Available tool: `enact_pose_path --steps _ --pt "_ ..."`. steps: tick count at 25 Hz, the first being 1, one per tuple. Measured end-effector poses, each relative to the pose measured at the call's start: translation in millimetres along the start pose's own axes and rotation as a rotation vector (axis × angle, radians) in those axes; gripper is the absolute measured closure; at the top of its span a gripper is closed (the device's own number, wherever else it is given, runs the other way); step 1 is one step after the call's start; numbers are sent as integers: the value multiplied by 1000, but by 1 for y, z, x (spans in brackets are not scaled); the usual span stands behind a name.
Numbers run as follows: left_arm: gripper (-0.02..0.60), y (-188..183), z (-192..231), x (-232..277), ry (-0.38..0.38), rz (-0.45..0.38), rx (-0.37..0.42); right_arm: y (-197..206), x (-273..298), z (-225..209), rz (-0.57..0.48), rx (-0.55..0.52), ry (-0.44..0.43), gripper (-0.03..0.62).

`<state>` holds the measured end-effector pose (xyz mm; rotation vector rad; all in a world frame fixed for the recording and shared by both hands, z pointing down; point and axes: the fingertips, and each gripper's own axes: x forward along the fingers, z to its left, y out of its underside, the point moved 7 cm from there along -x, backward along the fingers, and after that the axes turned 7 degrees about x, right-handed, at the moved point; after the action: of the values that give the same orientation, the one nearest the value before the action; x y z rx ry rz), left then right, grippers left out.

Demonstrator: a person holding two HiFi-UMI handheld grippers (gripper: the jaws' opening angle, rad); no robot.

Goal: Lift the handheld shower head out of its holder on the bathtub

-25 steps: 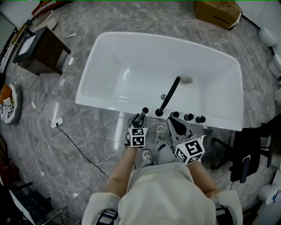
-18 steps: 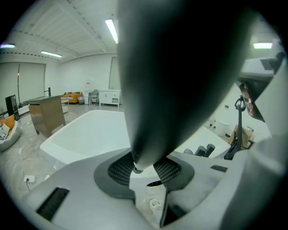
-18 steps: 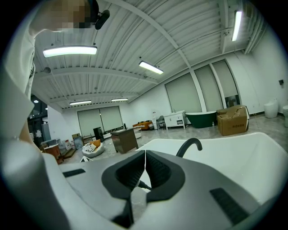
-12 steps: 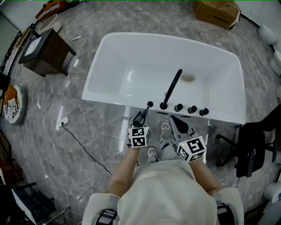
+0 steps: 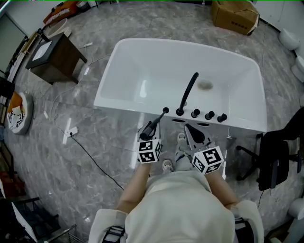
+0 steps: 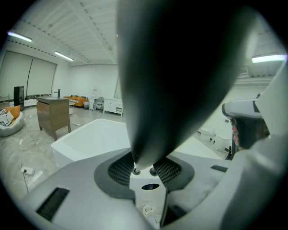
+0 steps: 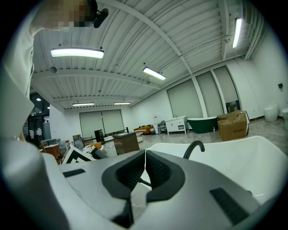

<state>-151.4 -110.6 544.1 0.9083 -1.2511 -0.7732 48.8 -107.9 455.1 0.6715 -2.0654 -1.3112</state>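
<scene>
The left tongs [image 5: 148, 132] are clamped on the black shower head [image 5: 159, 117]. In the left gripper view its dark body [image 6: 180, 81] rises from between the pads [image 6: 167, 170] and blocks most of the picture. From above, the shower head slants up and away from the tongs. Its far end hangs over the near rim of the white bathtub [image 5: 118, 105], just left of the curved black faucet spout [image 5: 187, 95]. Whether it still touches the rim I cannot tell from here.

The right tongs [image 5: 192, 133] are pressed together with nothing between them; in the right gripper view the two pads meet in a thin line [image 7: 145, 164]. They hang just short of the tub's near edge, beside the left pair.

Three black knobs [image 5: 209, 115] sit in a row on the rim to the right of the spout. Further out on the grey marble floor stand a dark wooden side table [image 5: 54, 57], a cardboard box [image 5: 235, 14] and a black chair [image 5: 278, 159]. A thin black cable [image 5: 90, 156] trails across the floor.
</scene>
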Motion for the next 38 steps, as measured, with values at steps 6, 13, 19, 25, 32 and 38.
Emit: enact_pose_path --steps 6,13,19,25,32,38 --pt "443 -14 -2 -30 17 -69 3 -2 -12 12 -24 -21 0 574" --pt "443 -34 -2 -70 28 -181 -23 -1 -26 18 -44 -41 4 574" --pt "443 -50 3 -105 31 -274 -54 -4 -34 27 -61 -63 -8 574" --pt "443 -63 13 -139 31 -362 -89 -5 -38 36 -79 -76 -16 574" --pt "443 -84 29 -175 39 -482 -135 -8 -38 41 -94 -80 -8 574" --pt "443 -97 44 -199 39 -584 -194 -13 -39 40 -109 -81 6 574"
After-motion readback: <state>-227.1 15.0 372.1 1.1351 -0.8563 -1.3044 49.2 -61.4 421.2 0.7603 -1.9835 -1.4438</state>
